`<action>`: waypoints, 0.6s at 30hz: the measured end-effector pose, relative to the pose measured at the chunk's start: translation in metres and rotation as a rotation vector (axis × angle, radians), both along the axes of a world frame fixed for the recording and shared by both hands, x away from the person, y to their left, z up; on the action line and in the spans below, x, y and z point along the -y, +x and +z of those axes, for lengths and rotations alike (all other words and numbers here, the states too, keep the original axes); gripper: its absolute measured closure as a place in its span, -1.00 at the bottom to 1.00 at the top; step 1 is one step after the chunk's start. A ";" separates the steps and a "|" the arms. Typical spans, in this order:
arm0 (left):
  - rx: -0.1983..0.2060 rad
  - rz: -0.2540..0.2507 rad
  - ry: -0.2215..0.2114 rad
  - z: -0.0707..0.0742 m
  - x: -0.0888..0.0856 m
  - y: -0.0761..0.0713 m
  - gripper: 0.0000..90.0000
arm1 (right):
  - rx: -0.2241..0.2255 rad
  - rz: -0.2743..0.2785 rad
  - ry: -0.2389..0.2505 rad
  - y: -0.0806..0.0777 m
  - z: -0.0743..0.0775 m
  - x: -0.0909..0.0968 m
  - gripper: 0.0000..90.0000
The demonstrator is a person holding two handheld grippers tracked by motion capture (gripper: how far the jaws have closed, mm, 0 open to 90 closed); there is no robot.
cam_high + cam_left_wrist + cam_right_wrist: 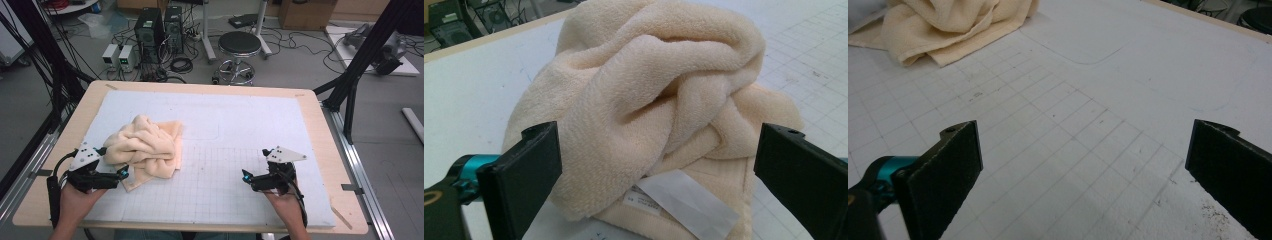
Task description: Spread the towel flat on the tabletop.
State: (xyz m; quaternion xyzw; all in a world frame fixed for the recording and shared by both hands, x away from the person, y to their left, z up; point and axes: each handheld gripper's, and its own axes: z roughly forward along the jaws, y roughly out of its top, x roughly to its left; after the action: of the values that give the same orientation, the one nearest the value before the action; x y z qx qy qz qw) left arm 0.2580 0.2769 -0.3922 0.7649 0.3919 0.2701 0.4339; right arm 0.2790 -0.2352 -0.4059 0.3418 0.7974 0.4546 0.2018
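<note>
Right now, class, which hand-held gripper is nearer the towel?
The left. The left hand-held gripper sits at the towel's near edge, jaws open toward it. The right hand-held gripper rests well off to the towel's right, over the bare mat.

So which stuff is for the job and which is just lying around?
For the job: towel, left gripper, right gripper, white mat.
Just lying around: stool, computer towers, cardboard box.
</note>
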 end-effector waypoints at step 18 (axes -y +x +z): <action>0.001 0.006 -0.010 0.000 -0.003 -0.003 -0.88 | -0.004 0.002 -0.005 0.000 0.000 -0.001 -0.98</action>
State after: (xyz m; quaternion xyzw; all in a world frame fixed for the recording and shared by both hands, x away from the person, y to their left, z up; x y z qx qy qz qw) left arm 0.2549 0.2800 -0.3918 0.7613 0.3955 0.2699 0.4372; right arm 0.2792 -0.2338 -0.4063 0.3412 0.7993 0.4522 0.2005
